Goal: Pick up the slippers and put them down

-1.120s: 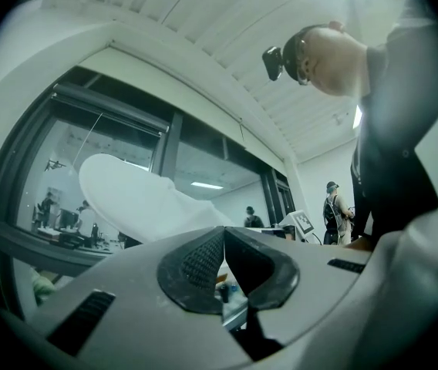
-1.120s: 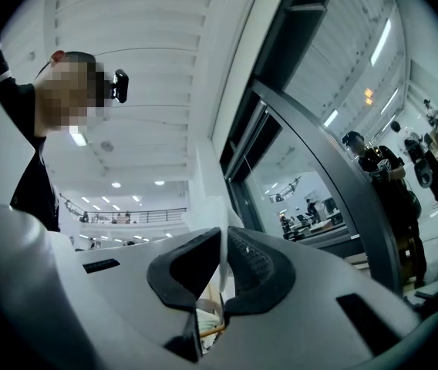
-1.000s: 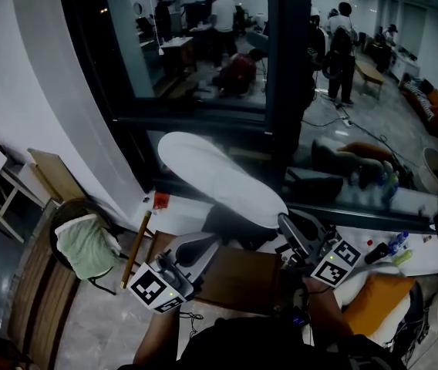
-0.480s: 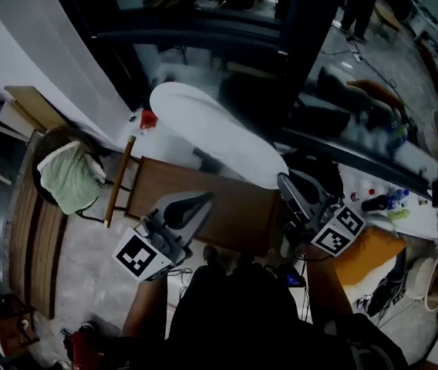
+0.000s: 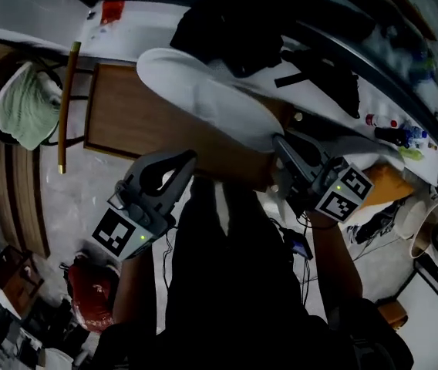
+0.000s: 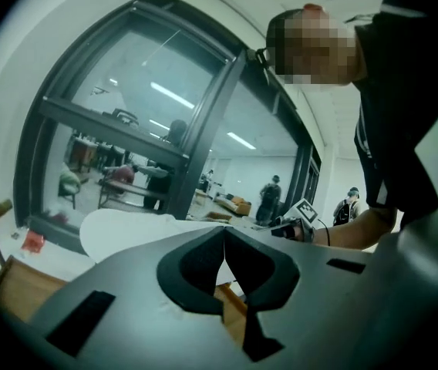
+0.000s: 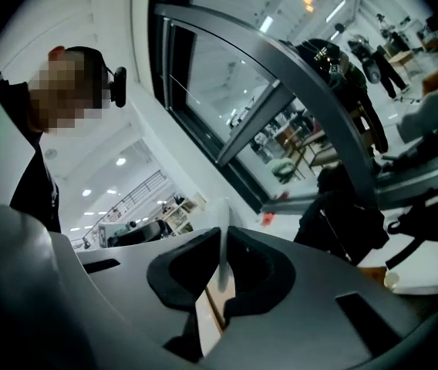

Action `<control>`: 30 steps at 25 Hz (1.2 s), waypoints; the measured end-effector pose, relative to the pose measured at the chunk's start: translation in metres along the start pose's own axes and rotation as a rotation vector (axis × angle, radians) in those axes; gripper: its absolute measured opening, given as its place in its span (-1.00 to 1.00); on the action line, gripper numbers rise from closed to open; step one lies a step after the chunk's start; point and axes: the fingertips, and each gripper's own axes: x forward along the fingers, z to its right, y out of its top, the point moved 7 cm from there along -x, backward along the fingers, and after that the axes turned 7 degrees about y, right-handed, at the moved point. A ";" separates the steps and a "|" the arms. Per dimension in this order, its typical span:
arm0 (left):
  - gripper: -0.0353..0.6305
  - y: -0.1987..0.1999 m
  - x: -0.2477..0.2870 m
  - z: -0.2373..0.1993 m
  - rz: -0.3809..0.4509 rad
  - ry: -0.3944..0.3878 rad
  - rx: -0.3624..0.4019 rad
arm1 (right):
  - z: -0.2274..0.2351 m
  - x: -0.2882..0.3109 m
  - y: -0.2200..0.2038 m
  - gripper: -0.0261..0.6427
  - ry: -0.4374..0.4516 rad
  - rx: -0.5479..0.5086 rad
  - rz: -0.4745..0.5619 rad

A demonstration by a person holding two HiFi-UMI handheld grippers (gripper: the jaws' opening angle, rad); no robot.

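White slipper hangs over the surface's right edge, its thin rim pinched in the right gripper's jaws. Left gripper: jaws pressed together, empty. Slipper looks light and floppy, so the firmer sole edge is likely the safest hold.

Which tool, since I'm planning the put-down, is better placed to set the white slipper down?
Right, probably. The right tool is shut on the edge of the white slipper and need only lower and release; the left tool is shut, empty.
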 end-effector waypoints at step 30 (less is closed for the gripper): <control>-0.86 -0.188 0.059 0.015 -0.195 -0.116 0.008 | 0.103 0.021 -0.158 -0.72 -0.349 -0.394 -0.531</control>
